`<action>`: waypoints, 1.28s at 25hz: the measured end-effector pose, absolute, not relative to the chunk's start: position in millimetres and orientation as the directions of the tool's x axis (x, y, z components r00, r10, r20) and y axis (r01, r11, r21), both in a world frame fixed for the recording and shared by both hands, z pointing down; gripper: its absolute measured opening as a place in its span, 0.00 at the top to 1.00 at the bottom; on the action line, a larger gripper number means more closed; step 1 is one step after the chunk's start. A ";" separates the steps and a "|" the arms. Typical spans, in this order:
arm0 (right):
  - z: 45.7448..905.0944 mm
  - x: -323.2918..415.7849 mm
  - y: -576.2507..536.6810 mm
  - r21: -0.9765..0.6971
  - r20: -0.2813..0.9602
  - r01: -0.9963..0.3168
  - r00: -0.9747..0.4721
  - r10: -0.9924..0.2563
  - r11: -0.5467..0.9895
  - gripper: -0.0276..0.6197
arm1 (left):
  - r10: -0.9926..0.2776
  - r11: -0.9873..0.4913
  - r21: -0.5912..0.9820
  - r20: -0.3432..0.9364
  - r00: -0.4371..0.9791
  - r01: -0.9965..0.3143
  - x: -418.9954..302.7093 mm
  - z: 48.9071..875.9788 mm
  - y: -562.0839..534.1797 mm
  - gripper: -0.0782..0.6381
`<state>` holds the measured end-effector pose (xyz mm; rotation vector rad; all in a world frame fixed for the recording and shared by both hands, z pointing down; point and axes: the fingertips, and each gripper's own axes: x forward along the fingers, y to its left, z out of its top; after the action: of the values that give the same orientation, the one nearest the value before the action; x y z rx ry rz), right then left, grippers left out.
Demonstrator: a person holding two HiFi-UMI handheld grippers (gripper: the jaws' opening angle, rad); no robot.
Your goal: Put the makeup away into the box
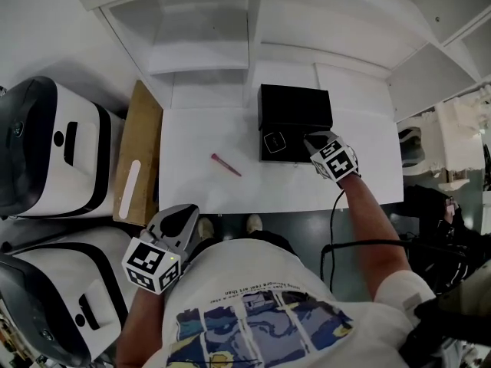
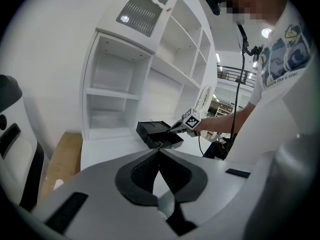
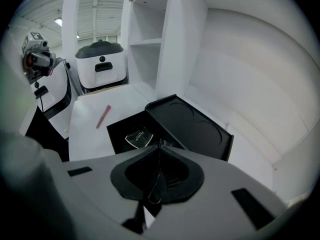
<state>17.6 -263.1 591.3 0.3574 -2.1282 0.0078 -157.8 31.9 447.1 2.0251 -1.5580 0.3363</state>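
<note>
A black box [image 1: 285, 150] stands open on the white table [image 1: 192, 182], its lid [image 3: 195, 126] lying back. A dark compact [image 3: 138, 137] lies inside the box. A pink lip pencil [image 1: 226, 165] rests on the table left of the box and also appears in the right gripper view [image 3: 103, 116]. My right gripper [image 1: 311, 139] hovers over the box's right part, jaws shut [image 3: 160, 143]; a thin wire-like loop shows in their seam. My left gripper [image 1: 184, 211] is by the table's front left edge, its tips together [image 2: 159, 149] with nothing between them.
A white shelf unit [image 1: 207, 37] rises behind the table. A brown board [image 1: 140, 148] leans at the table's left side. Two white-and-black machines [image 1: 54, 148] stand further left. The person's body fills the space before the table's front edge.
</note>
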 end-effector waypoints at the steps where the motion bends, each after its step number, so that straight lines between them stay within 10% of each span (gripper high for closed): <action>1: 595.5 15.8 -263.6 0.123 0.825 -0.258 -0.510 -0.243 0.958 0.91 | -0.807 -0.166 0.275 0.514 0.291 -0.947 -158.6 447.3 32.1 0.87; 32: 659.4 -2.7 -262.4 0.034 0.866 -0.215 -0.482 -0.136 0.976 0.91 | -0.807 -0.117 0.264 0.537 0.247 -0.957 -152.3 449.9 13.6 0.87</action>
<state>-2.7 -262.4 659.4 0.2473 -2.0809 0.0956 -152.3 13.6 449.9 1.9664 -1.6018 0.3519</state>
